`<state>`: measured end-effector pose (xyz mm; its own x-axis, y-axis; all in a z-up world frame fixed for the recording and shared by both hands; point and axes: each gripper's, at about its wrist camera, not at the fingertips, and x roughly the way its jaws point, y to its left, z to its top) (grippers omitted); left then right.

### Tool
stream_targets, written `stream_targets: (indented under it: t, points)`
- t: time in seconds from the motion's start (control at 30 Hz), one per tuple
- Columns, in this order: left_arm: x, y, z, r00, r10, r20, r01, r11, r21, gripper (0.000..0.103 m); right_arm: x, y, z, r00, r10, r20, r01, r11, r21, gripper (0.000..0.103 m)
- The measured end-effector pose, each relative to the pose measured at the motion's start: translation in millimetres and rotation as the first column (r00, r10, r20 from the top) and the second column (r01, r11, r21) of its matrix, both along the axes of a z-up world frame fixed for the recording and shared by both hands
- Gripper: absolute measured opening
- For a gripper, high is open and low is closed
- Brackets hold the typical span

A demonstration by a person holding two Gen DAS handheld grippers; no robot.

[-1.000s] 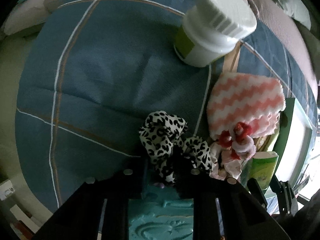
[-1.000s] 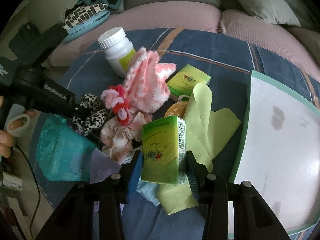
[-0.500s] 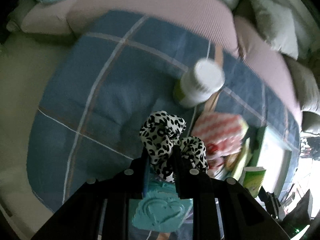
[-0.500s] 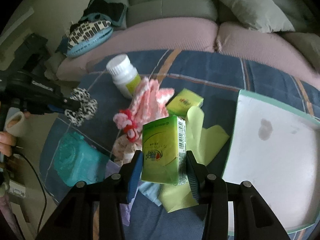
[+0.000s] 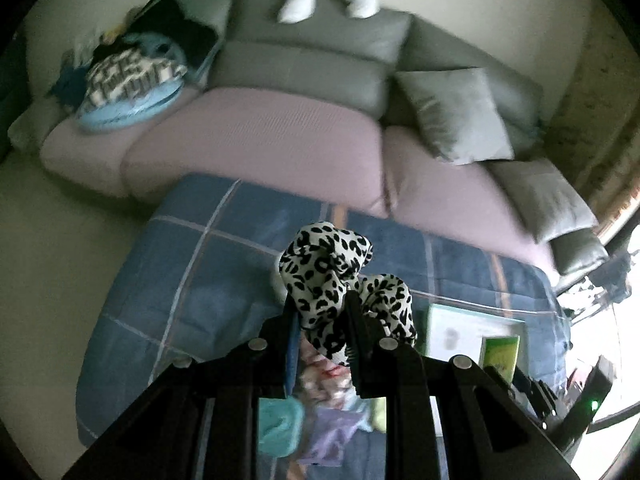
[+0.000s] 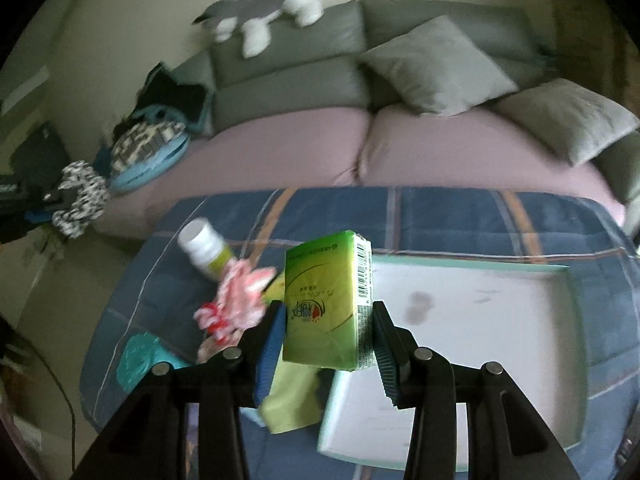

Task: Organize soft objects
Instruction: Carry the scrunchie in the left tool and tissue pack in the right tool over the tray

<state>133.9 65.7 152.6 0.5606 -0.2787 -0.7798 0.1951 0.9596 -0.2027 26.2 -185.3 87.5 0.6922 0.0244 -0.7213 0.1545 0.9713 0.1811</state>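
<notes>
My left gripper [image 5: 320, 312] is shut on a black-and-white leopard-print scrunchie [image 5: 328, 276], held well above the blue checked blanket [image 5: 208, 280]. From the right wrist view that scrunchie [image 6: 80, 196] hangs at the far left. My right gripper [image 6: 328, 316] is shut on a green tissue pack [image 6: 328, 300], raised over the pile. Below it lie a pink-and-white chenille cloth [image 6: 244, 292], a red-and-pink scrunchie [image 6: 212, 318], a yellow-green cloth [image 6: 288, 404] and a teal soft piece [image 6: 138, 360]. The white tray [image 6: 480, 320] with a teal rim lies to the right.
A white pill bottle [image 6: 206, 250] lies tilted on the blanket beyond the pile. Behind stands a sofa with pink seat cushions [image 6: 440, 148], grey pillows [image 6: 436, 64] and a plush dog [image 6: 260, 16] on its back. A patterned cushion [image 6: 148, 148] sits at its left end.
Both grippers have risen and tipped up, so the sofa now fills the views. The leopard scrunchie came up off the blanket with the left gripper, and the tissue pack rose with the right.
</notes>
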Motion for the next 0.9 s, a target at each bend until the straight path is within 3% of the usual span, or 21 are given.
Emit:
stream_targets:
  t: [0.27, 0.5, 0.9]
  points:
    - [-20.9, -65.8, 7.0, 0.989, -0.143, 0.034, 0.144, 0.989, -0.036, 0.022, -28.4, -64.4, 12.0, 0.987, -0.158, 0.027, 0.158, 0.987, -0.003, 0.045]
    - [-31.5, -118.5, 6.0, 0.973, -0.228, 0.028, 0.229, 0.972, -0.061, 0.022, -55.1, -116.0, 16.3, 0.955, -0.293, 0.035, 0.293, 0.956, 0.006, 0.045]
    - [-39.4, -195.1, -29.9, 0.945, -0.327, -0.015, 0.326, 0.944, -0.051, 0.022, -70.5, -166.8, -2.5, 0.924, -0.382, -0.006, 0.382, 0.923, 0.051, 0.045]
